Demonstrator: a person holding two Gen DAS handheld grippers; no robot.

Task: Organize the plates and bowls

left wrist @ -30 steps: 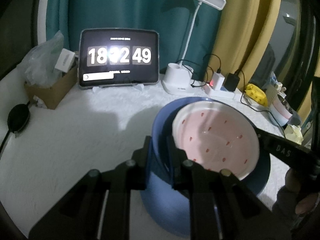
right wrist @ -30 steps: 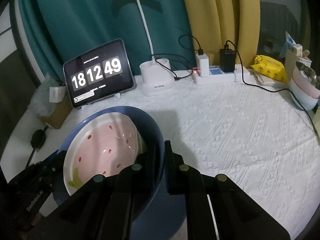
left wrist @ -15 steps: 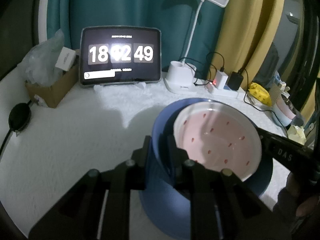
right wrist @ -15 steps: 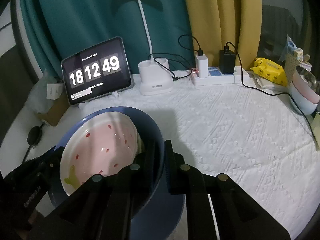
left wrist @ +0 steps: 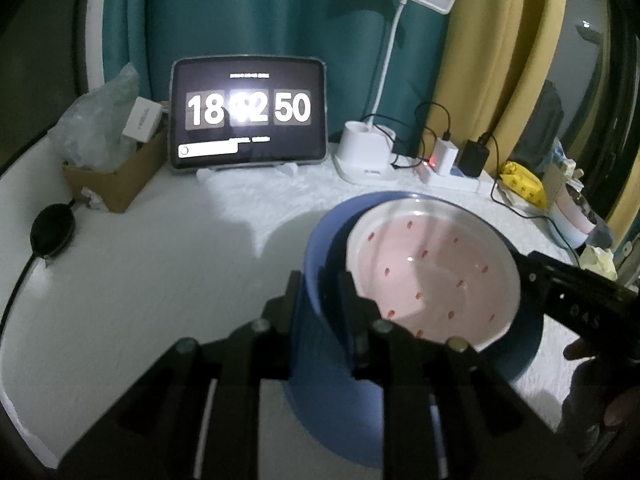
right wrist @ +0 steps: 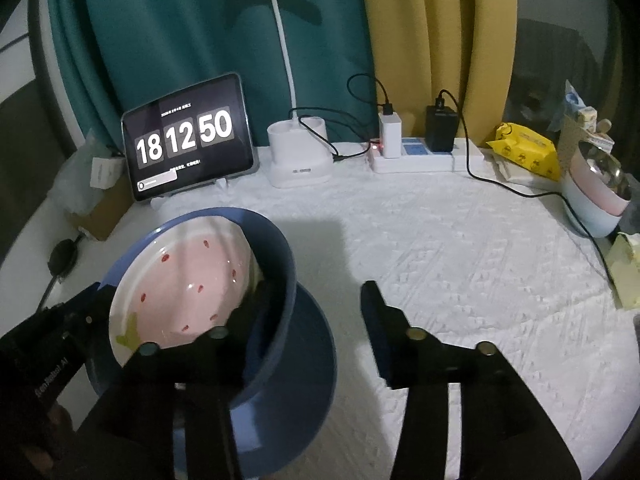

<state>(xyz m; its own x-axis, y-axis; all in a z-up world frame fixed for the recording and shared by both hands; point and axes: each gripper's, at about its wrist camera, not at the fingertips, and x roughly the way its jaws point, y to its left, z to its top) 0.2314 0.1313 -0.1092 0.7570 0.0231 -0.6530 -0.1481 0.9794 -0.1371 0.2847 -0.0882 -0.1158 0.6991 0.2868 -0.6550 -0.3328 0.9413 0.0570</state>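
Opening, both tools straddle the blue bowl (right wrist: 276, 280) wall; tablet (right wrist: 188, 140), lamp base (right wrist: 298, 156) behind.

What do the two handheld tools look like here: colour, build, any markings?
Both are matte black. The left tool and right tool each have two flat angular fingers with round silver bolt heads. Pale lettering runs along each body; it is too blurred to read.

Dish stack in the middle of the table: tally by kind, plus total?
Bowls: 2 (blue bowl, with the pink strawberry bowl nested inside it)
Plates: 1 (blue plate under the bowls)
Total: 3
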